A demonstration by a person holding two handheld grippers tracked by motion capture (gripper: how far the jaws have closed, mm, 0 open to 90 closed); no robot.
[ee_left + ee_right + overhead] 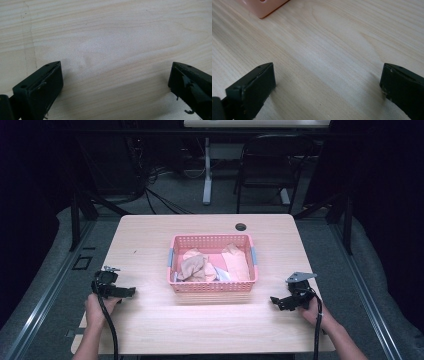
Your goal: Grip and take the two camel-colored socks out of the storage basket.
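The pink basket (213, 263) sits mid-counter (150, 325), between both tools and farther forward, its long axis crosswise. The crumpled cloths (200, 267) lie inside it. The left tool (131, 292) and right tool (274, 300) rest wide open, holding nothing, about equally near

A lab or recording room, dark around one lit table

Beyond both grippers, past the wooden table (150, 330), stand a black chair (270, 165), loose floor cables (155, 190), a white desk leg (207, 175) and grey carpet (50, 265) with floor rails.
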